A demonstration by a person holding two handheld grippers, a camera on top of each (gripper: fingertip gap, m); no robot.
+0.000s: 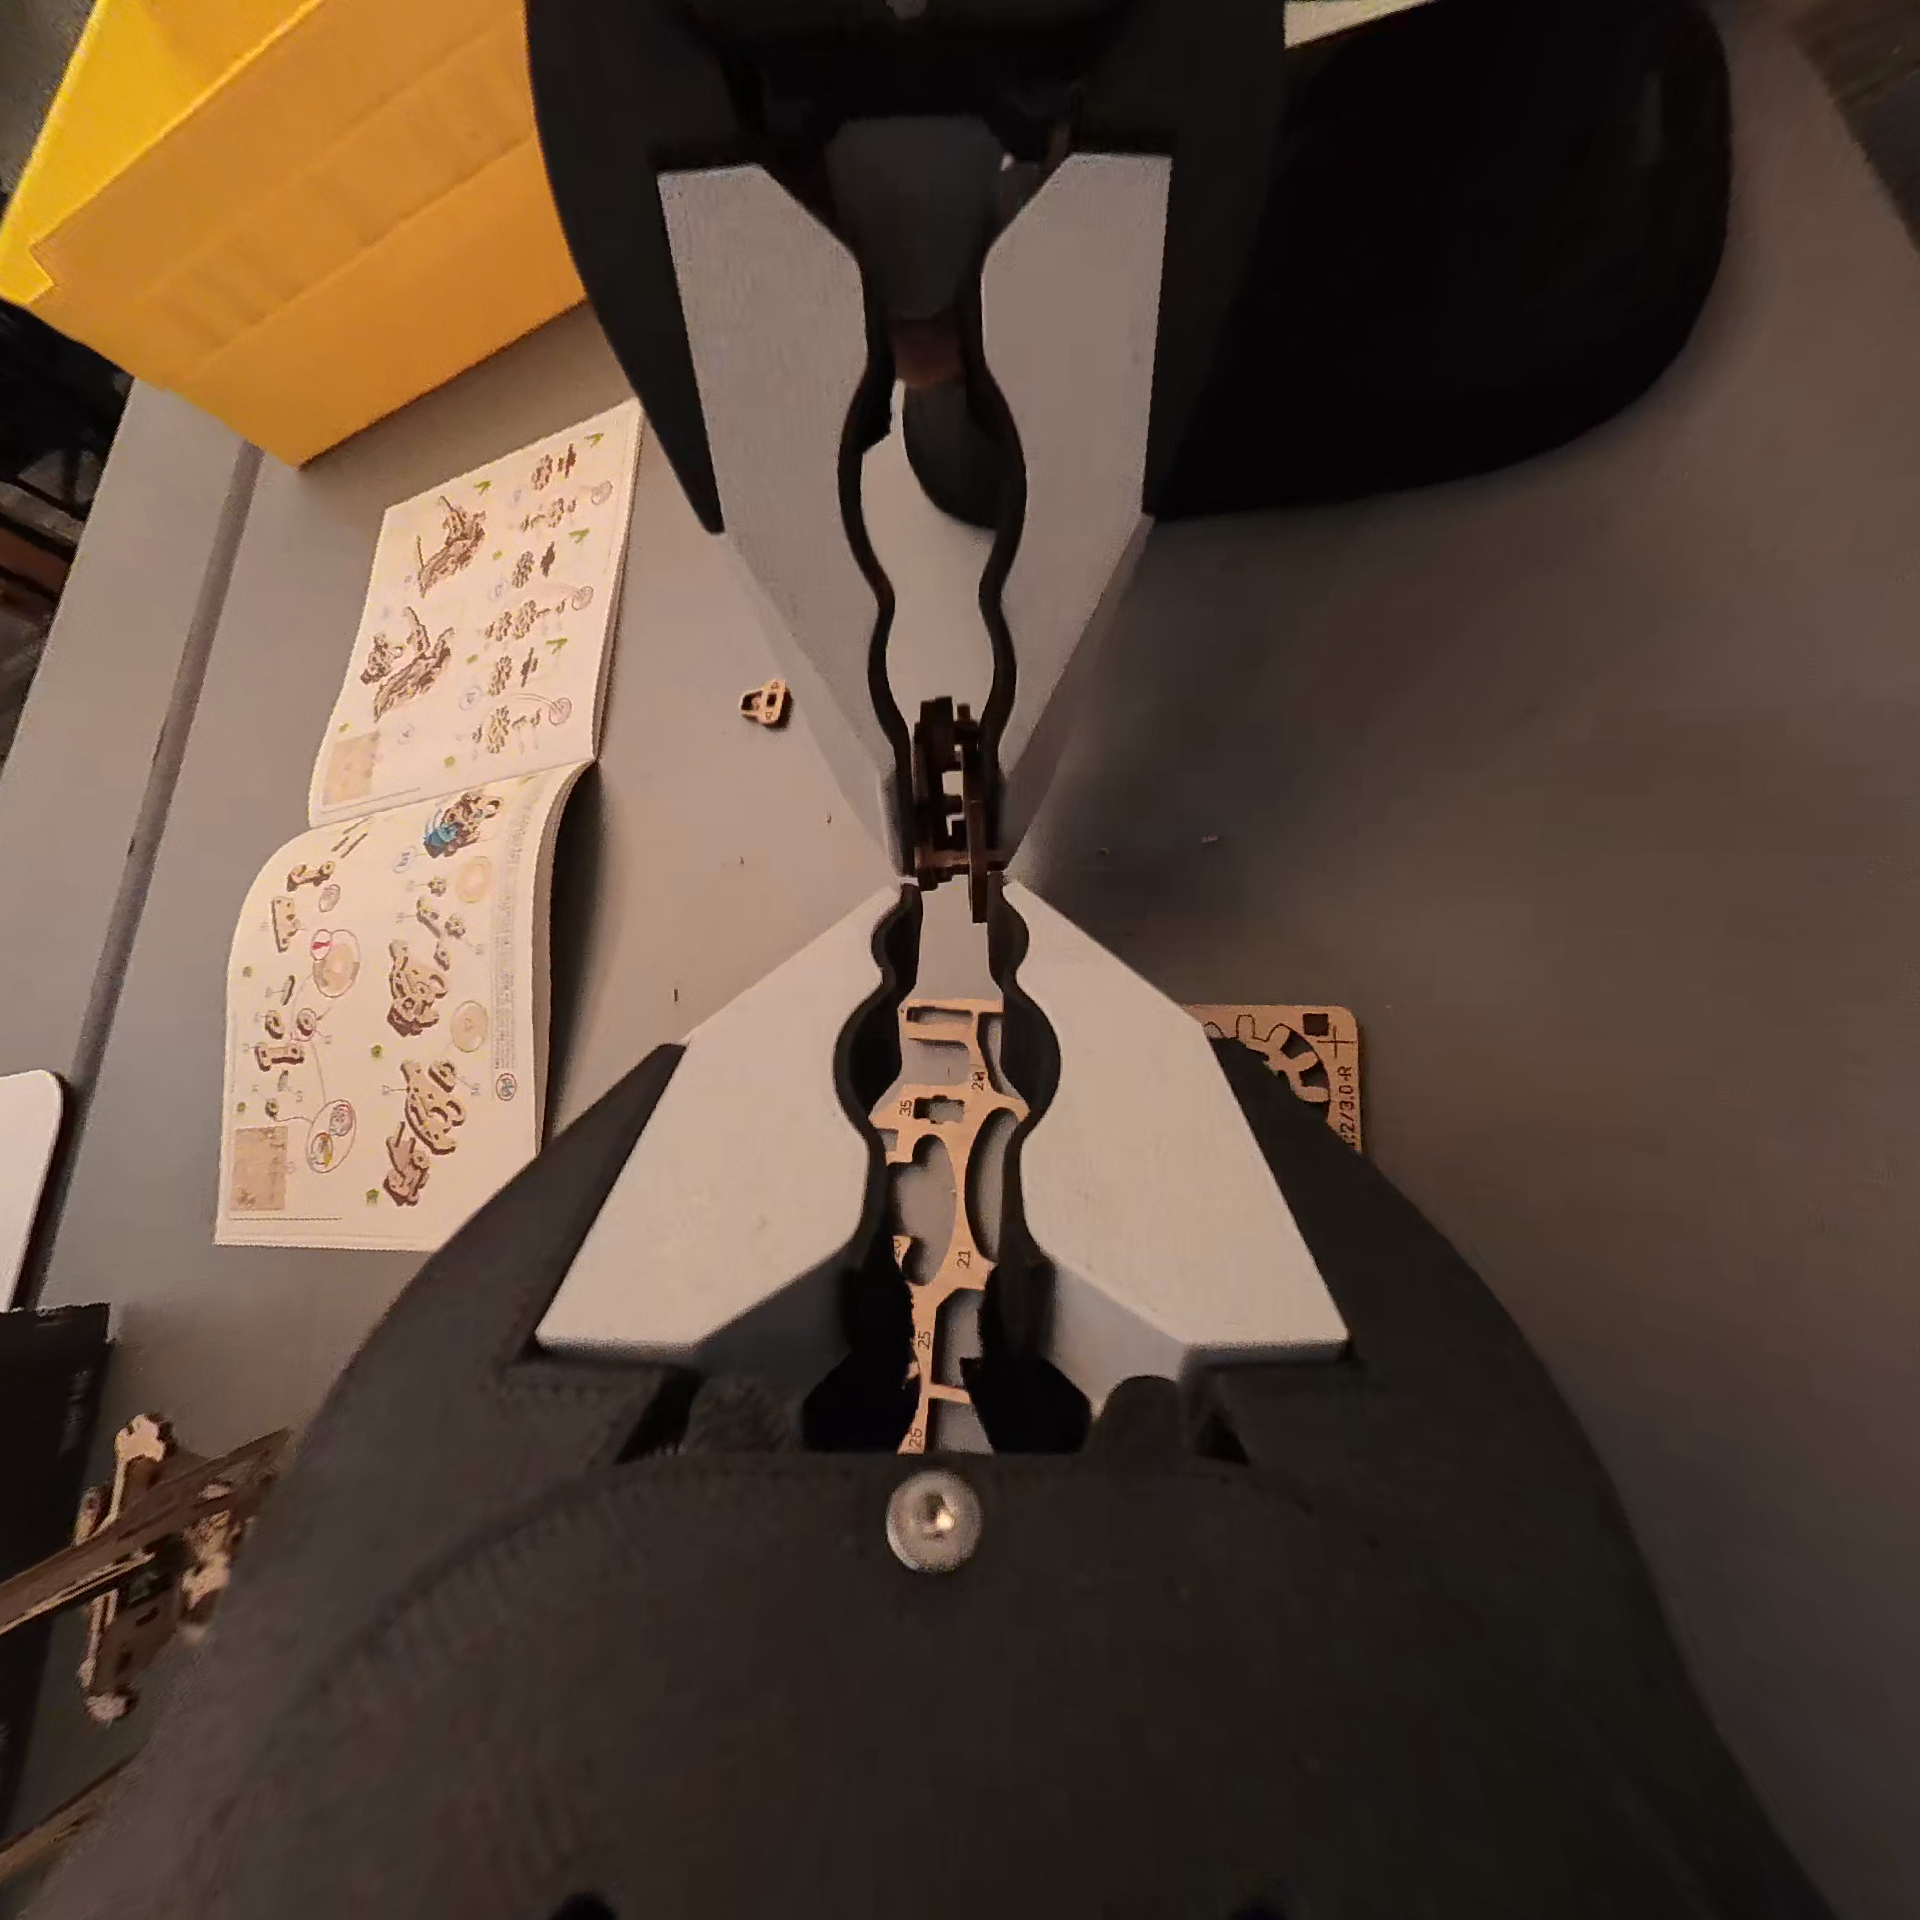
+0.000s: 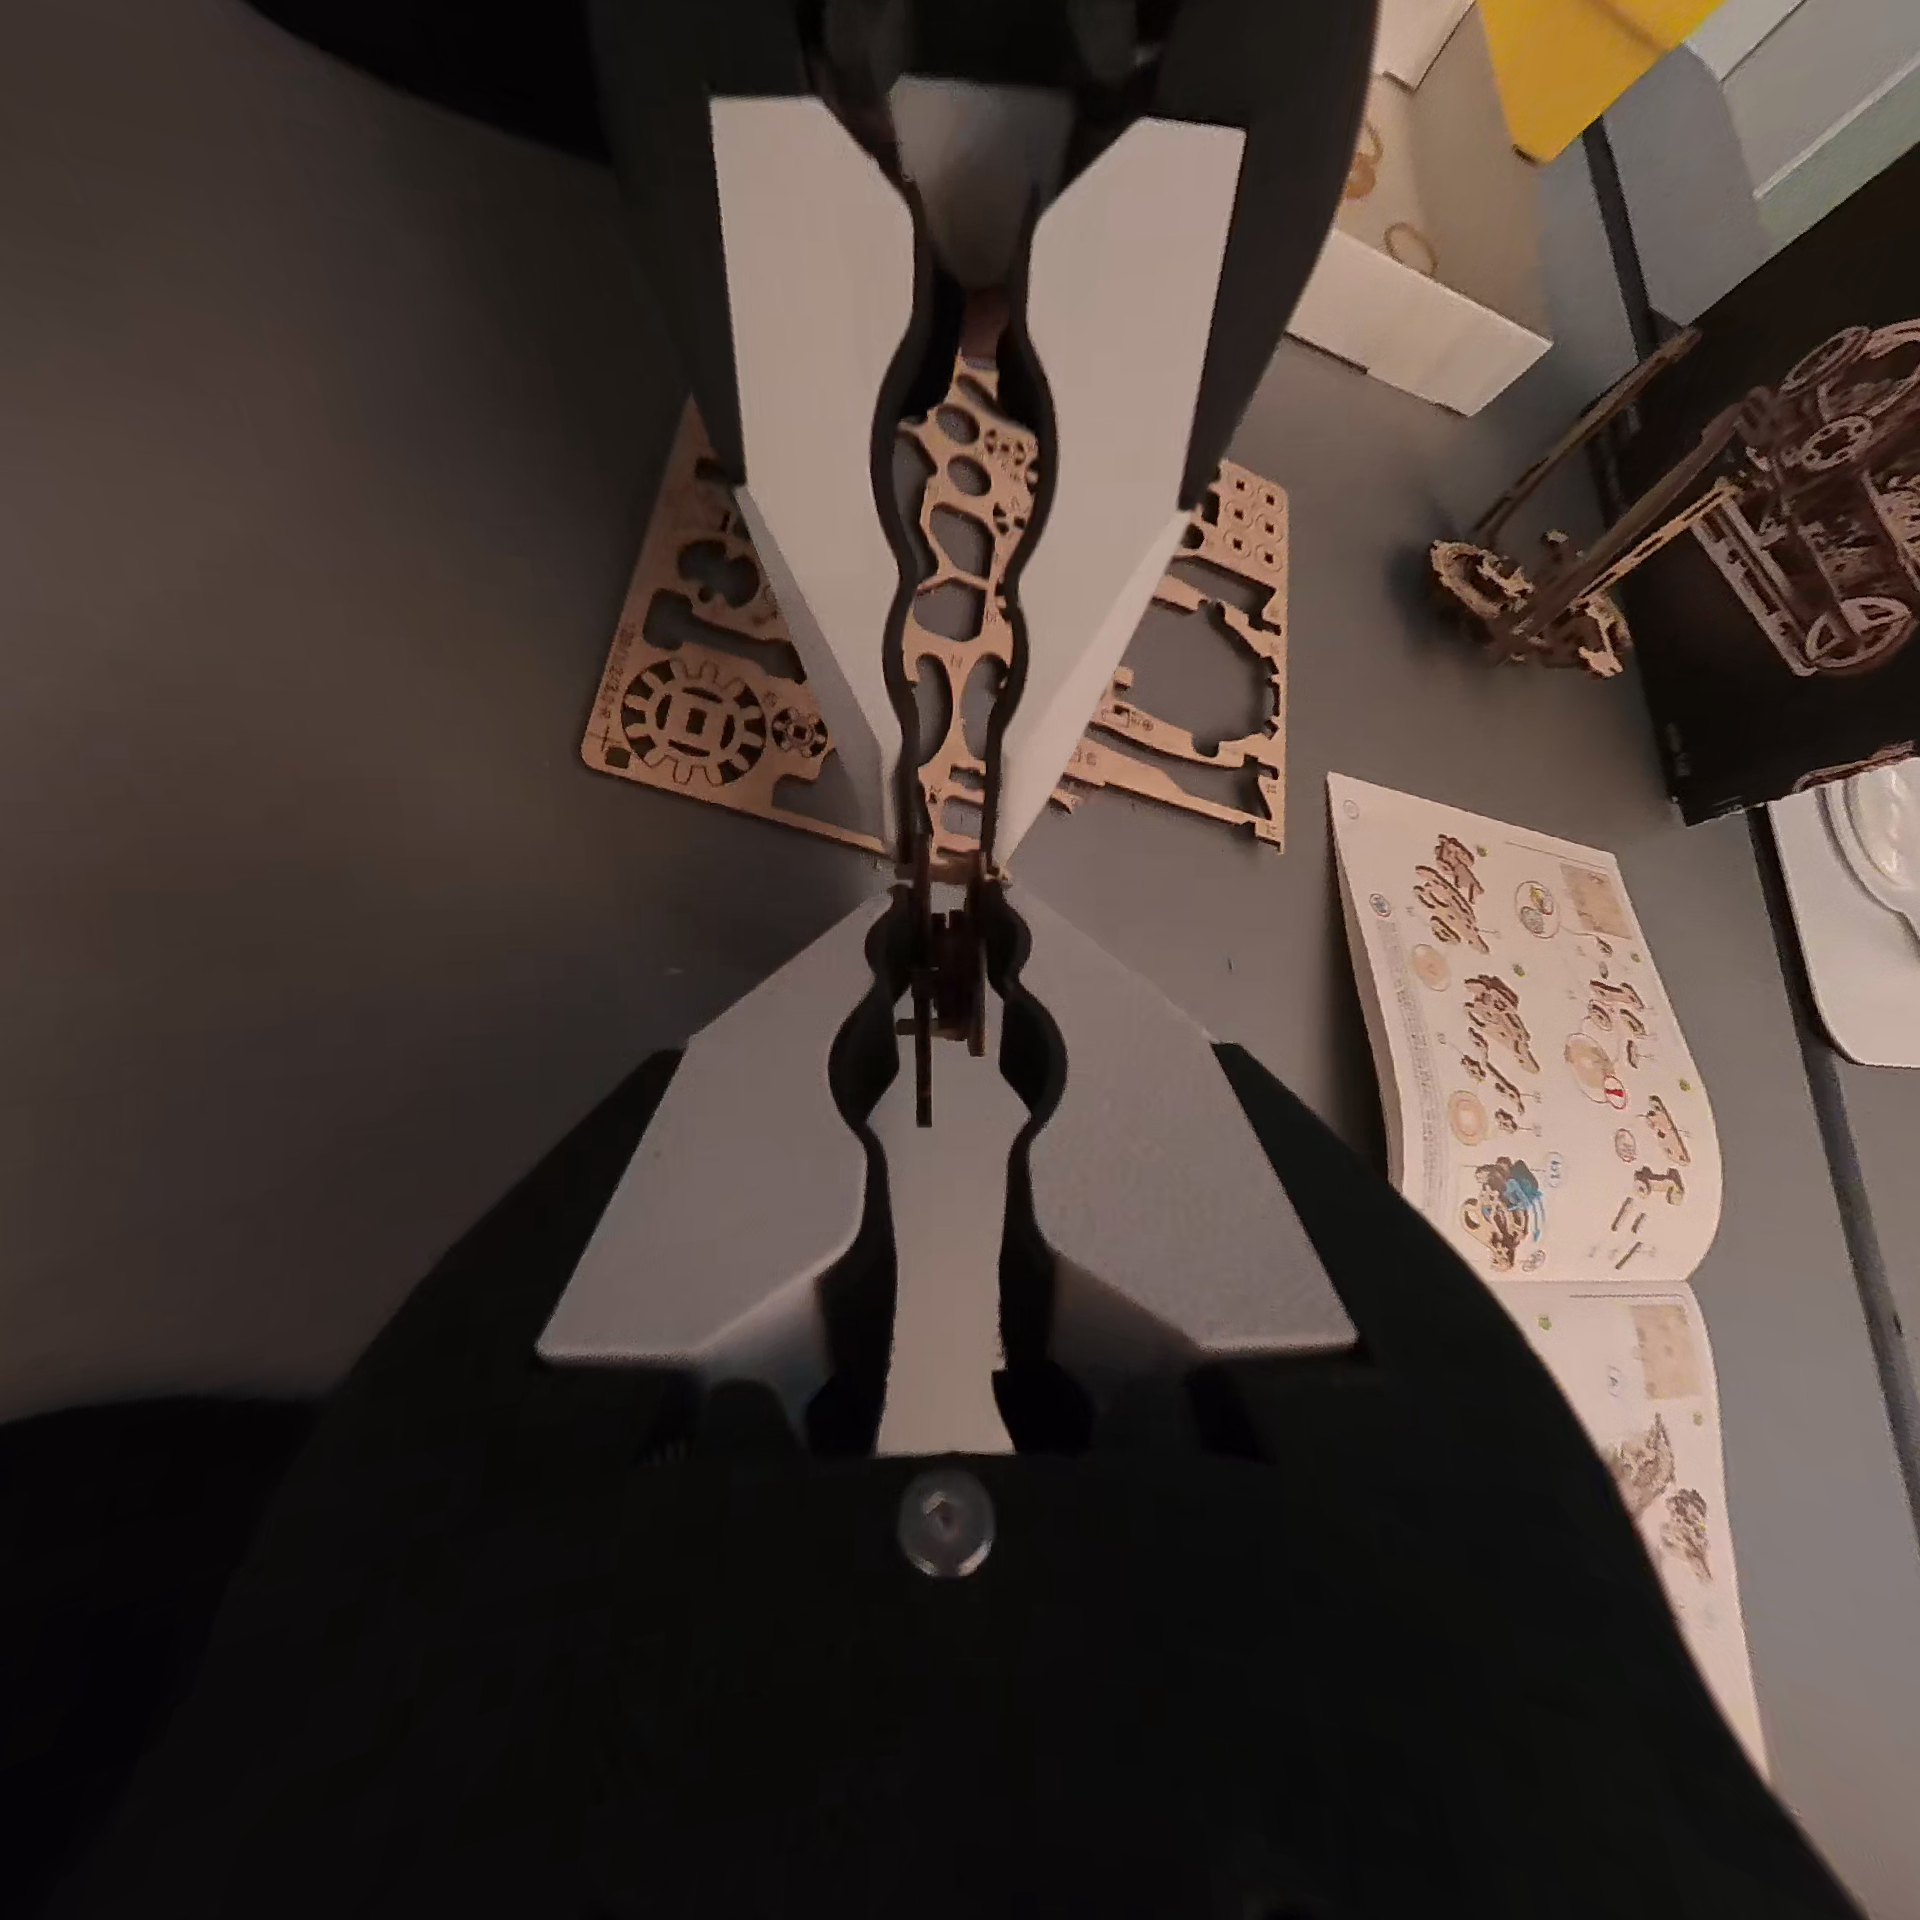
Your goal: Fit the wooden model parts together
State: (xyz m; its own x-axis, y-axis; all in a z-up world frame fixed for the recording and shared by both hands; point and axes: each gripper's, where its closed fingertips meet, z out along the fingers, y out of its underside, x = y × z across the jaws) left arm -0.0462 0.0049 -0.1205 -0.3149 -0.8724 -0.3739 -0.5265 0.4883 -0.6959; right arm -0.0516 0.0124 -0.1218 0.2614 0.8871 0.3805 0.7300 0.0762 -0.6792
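Wooden model parts (image 1: 948, 805) sit edge-on, long axis running tip to tip, pinched where the left tool (image 1: 951, 888) and right tool (image 2: 940, 894) meet nose to nose above the bench (image 1: 1507, 779). Both tools are clamped nearly closed on the assembly; a cut-out sheet (image 2: 707, 717) lies below.

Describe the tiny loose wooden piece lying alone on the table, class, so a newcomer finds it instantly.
Start at the open instruction booklet on the grey table. Just beyond its upper page's right edge lies a small loose wooden piece. Unlike the cut-out sheet, it is tiny, alone and ungripped.
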